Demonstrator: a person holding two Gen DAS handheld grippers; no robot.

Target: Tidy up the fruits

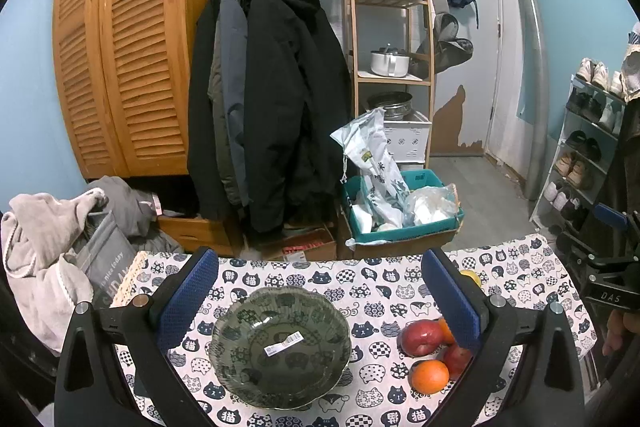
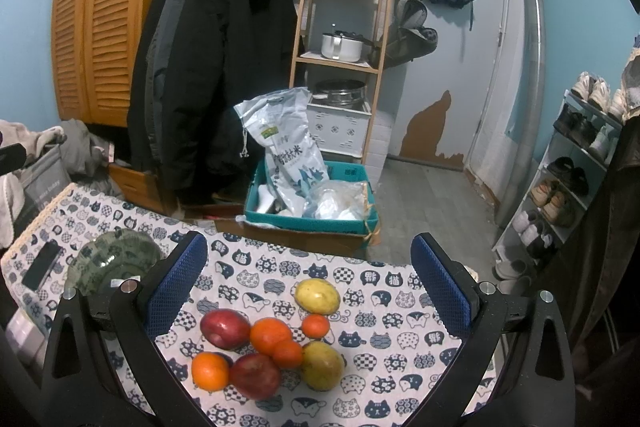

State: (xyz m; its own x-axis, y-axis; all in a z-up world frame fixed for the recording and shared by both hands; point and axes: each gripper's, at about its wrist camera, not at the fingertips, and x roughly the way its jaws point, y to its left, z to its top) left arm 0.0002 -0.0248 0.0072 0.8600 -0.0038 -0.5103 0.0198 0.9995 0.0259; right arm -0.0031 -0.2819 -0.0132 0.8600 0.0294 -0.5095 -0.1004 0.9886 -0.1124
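The fruit (image 2: pixel 272 343) lay in a loose cluster on a table (image 2: pixel 400 307) covered with a white cloth printed with dark blue cats, toward its right end. Seen from the right wrist, there were two dark red apples (image 2: pixel 225 327), glossy with pale flecks, three oranges, one (image 2: pixel 209 371) nearest the front edge, one (image 2: pixel 270 335) in the middle of the pile and a small one (image 2: pixel 315 325) a little apart, and two yellow-green fruits (image 2: pixel 317 295), one toward the back edge and one touching the heap at its right. A further small orange piece (image 2: pixel 287 353) sat wedged among them; its kind was hard to tell.

A green glass bowl (image 1: pixel 280 347) with a scalloped rim stood empty of fruit toward the table's left end, a white barcode sticker (image 1: pixel 284 340) on its inside. A dark phone (image 2: pixel 41 270) lay near the left edge.

The left gripper (image 1: pixel 320 297) hung above the bowl with its blue-padded fingers spread wide, holding nothing. The right gripper (image 2: pixel 310 277) hung over the fruit, likewise wide apart and empty.

From the left wrist, the right finger (image 1: pixel 450 297) covered most of the pile, so only one apple, part of another and two oranges showed clearly. In the right view the bowl was half hidden behind the left finger (image 2: pixel 176 287). The table's front edge was cut off in both views.
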